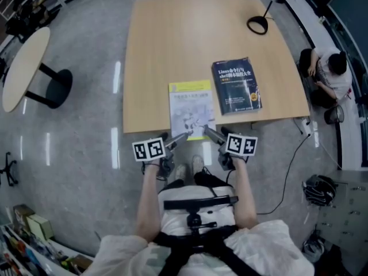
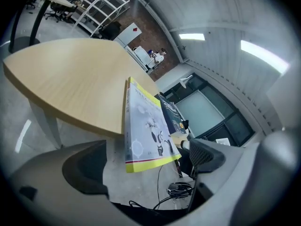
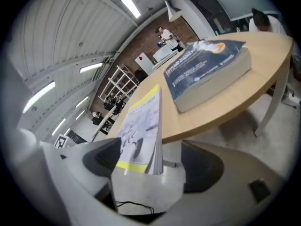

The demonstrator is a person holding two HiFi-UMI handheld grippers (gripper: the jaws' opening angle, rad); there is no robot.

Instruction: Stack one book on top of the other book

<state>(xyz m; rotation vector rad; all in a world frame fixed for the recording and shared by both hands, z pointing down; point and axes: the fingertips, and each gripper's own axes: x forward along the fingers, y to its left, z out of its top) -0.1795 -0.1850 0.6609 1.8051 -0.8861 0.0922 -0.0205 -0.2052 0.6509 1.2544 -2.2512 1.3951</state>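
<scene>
At near edge of counter (image 1: 172,50): yellow book (image 1: 191,109) overhanging, blue book (image 1: 236,86) just beside it; left fingers (image 1: 177,138) and right fingers (image 1: 213,134) wide open, gripping nothing, flanking the overhang; step judged: grasp; next needs both closing on it squarely, then lifting.

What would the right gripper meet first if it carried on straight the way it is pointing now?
Most likely the yellow-and-white book: its overhanging end stands between the open jaws of the right gripper, so going on would bring it deeper in, with the table edge behind it.
</scene>
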